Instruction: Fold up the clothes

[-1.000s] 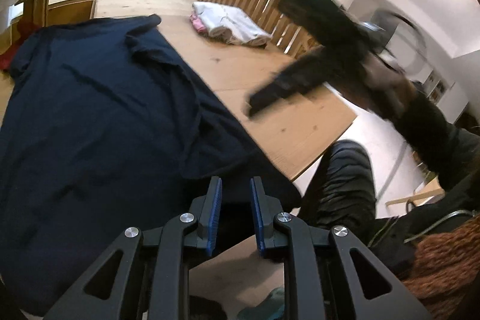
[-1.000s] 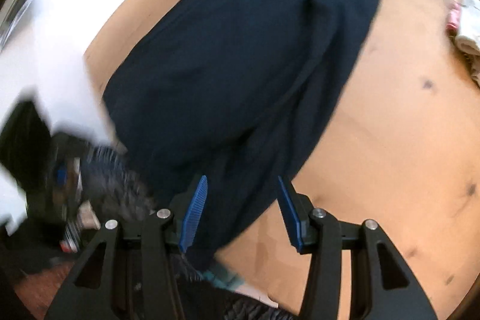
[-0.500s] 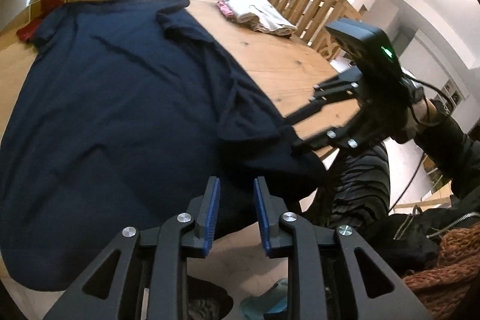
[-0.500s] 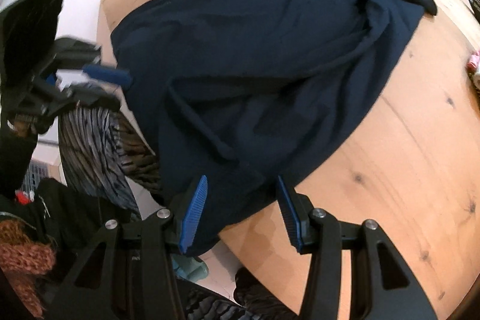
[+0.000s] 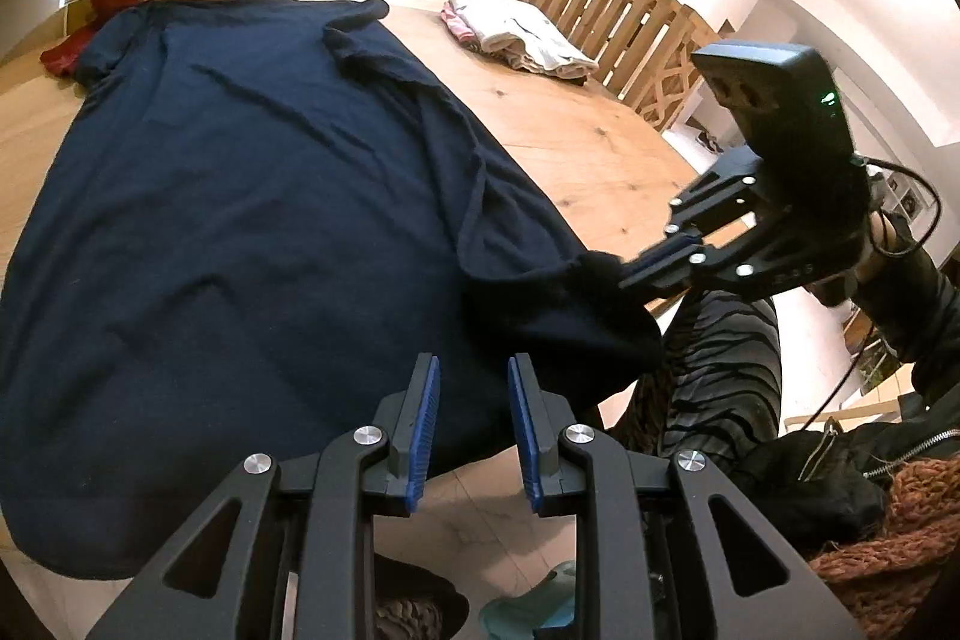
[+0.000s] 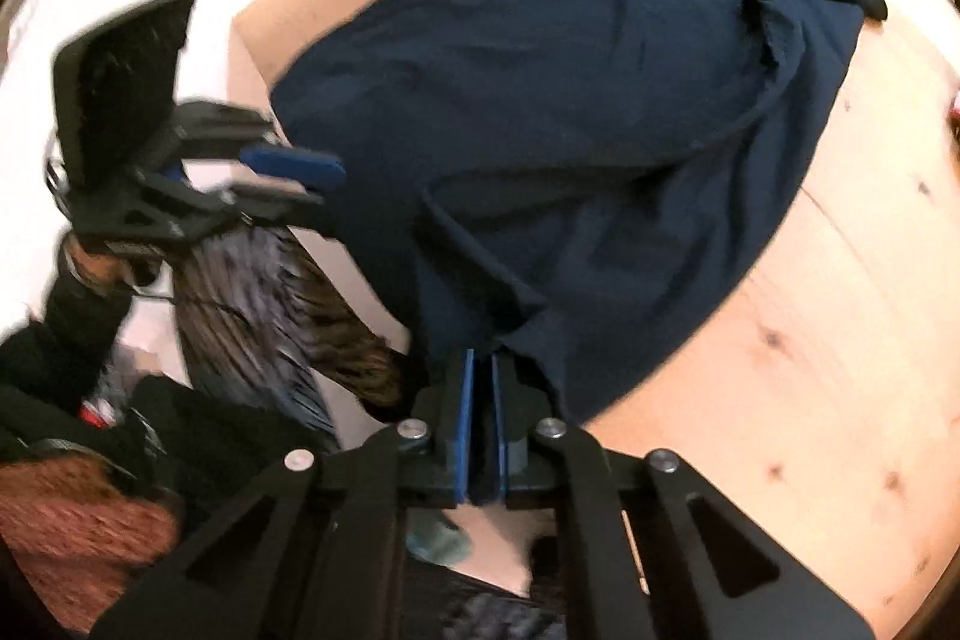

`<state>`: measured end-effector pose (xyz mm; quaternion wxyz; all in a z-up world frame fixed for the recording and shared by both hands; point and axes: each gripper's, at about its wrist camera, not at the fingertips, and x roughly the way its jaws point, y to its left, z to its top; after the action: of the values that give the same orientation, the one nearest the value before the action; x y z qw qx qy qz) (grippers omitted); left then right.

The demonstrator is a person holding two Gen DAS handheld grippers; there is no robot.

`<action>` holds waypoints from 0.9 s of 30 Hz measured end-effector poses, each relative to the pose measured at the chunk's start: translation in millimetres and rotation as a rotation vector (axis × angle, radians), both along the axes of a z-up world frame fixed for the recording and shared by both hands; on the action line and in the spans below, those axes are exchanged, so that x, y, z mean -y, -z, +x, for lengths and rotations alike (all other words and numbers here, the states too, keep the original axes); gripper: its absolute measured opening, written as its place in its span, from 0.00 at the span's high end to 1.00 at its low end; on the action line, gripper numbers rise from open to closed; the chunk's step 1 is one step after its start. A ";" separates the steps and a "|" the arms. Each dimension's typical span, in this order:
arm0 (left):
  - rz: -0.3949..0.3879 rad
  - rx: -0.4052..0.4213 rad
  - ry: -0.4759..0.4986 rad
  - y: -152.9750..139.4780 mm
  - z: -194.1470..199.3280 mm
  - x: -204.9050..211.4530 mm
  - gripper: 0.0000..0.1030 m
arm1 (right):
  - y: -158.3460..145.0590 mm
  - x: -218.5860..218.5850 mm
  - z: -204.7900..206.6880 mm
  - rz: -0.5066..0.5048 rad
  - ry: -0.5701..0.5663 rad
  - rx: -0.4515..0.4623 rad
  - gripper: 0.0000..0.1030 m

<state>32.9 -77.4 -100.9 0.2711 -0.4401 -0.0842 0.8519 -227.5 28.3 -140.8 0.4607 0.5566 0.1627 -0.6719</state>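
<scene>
Wooden worktop (image 5: 576, 142). Navy shirt (image 5: 240, 220) spread flat across it, hem overhanging near edge. Right hand-held gripper (image 6: 480, 388) reaches in level, clamped on hem corner. Left hand-held gripper (image 5: 471, 400) hovers above hem, fingers apart, empty.

My pads (image 5: 423, 430) — blue, on black frames. Shirt (image 5: 240, 232): plain navy. Table (image 5: 576, 142): pale knotted pine. Folded pile (image 5: 519, 37) — white over pink. Trousers (image 5: 729, 370): grey with black stripes. Knit (image 5: 888, 538): rust-brown.
</scene>
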 end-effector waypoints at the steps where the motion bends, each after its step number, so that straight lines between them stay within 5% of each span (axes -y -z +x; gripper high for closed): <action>1: 0.001 -0.002 -0.003 -0.5 1.3 1.8 0.78 | -2.5 3.1 2.0 -0.008 0.000 0.002 0.94; 4: 0.008 -0.005 -0.009 -1.9 5.5 5.9 0.78 | -1.6 9.4 2.3 0.090 0.011 -0.116 0.94; 8: 0.006 -0.008 -0.016 -2.7 9.9 9.6 0.78 | 12.8 2.1 -4.8 0.073 0.023 -0.024 0.94; 12: 0.003 -0.007 -0.021 -2.6 11.5 10.3 0.78 | 19.3 1.4 -3.0 0.123 0.018 -0.095 0.94; 21: 0.002 -0.017 0.002 -5.6 13.6 7.0 0.78 | 24.8 -13.7 -12.5 0.131 0.104 -0.087 0.93; 22: 0.001 -0.018 0.005 -6.1 14.0 6.7 0.78 | 25.9 -14.5 -13.7 0.144 0.115 -0.087 0.89; 24: 0.001 -0.020 0.009 -6.9 14.7 6.2 0.78 | 30.1 -16.9 -16.2 0.191 0.160 -0.088 0.65; 27: 0.002 -0.021 0.008 -7.7 15.6 5.8 0.78 | 25.9 -19.9 -14.7 0.157 0.165 -0.087 0.64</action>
<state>48.5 -83.2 -93.2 0.2761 -0.4313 -0.0806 0.8551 -242.2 48.2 -166.7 0.3513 0.5727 0.1881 -0.7164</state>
